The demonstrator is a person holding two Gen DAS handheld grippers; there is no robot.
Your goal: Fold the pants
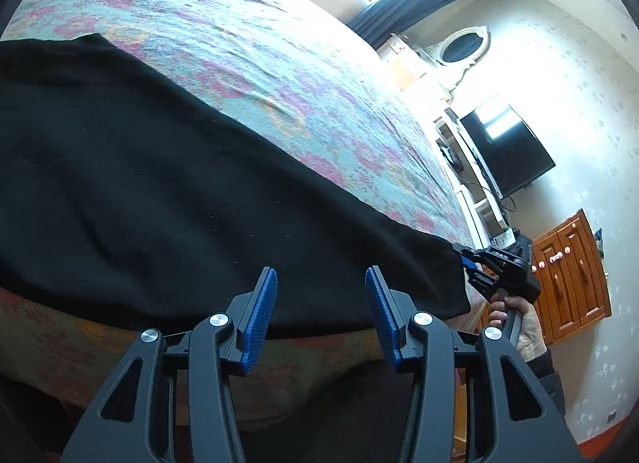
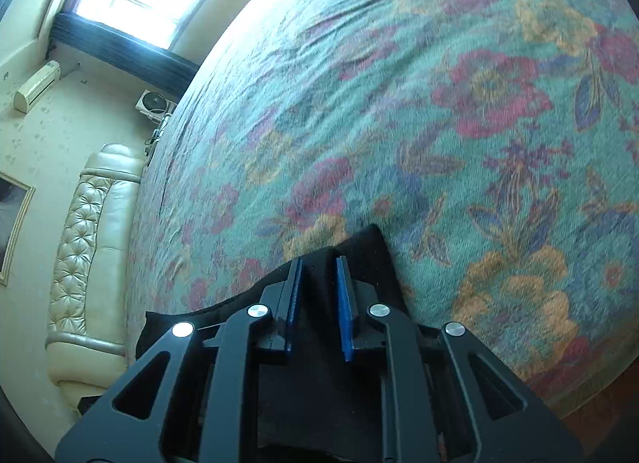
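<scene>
Two tongs worked the black pants (image 1: 159, 183) on the bed (image 1: 279, 76): the right tongs (image 2: 319, 283) pinched a corner, the left tongs (image 1: 319, 303) gaped wide, empty, just beside the near edge. Lifting one-sided could drag the cloth crooked.

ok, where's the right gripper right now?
The right gripper is at the black pants' corner near the edge of the floral bedspread, its fingers closed on the fabric; left-wrist view shows it far right.

Home bedroom. Indicators: a bed under a teal floral woven bedspread (image 2: 399, 103), a cream tufted leather headboard (image 2: 92, 231), a wall-mounted black flat television (image 1: 507, 147), and a wooden cabinet (image 1: 571, 279).
</scene>
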